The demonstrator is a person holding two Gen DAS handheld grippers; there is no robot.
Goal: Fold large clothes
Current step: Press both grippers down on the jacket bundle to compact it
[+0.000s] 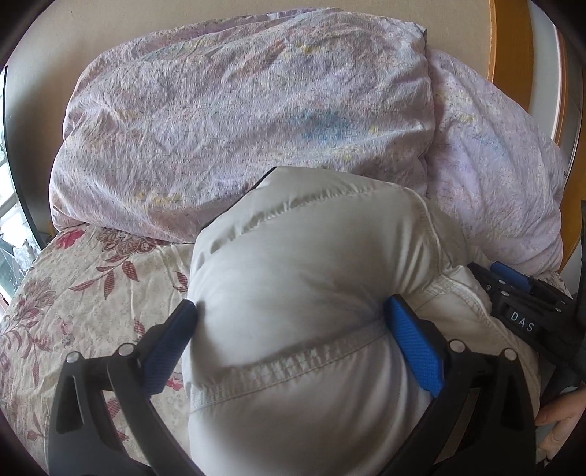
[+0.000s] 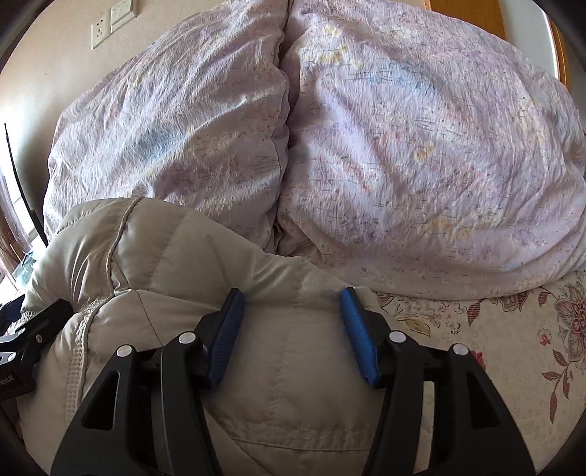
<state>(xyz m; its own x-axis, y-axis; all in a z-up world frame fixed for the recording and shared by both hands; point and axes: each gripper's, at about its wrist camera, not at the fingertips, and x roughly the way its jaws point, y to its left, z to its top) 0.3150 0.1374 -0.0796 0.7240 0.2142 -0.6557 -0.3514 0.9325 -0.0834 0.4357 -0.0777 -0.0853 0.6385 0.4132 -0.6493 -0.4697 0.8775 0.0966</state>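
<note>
Padded jacket on floral sheet, lilac duvet heaped just behind

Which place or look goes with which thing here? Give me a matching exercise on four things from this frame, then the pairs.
Things:
1. padded jacket
2. lilac duvet
3. flowered sheet
4. wall socket

Descriptions:
A. cream with dark red blooms, spread flat beneath everything
B. white, on the wall at upper left in the right wrist view
C. pale beige and quilted, bulging between the blue pads of the left claw and the right claw
D. bunched in two big mounds behind the garment

Pairs: 1-C, 2-D, 3-A, 4-B
</note>
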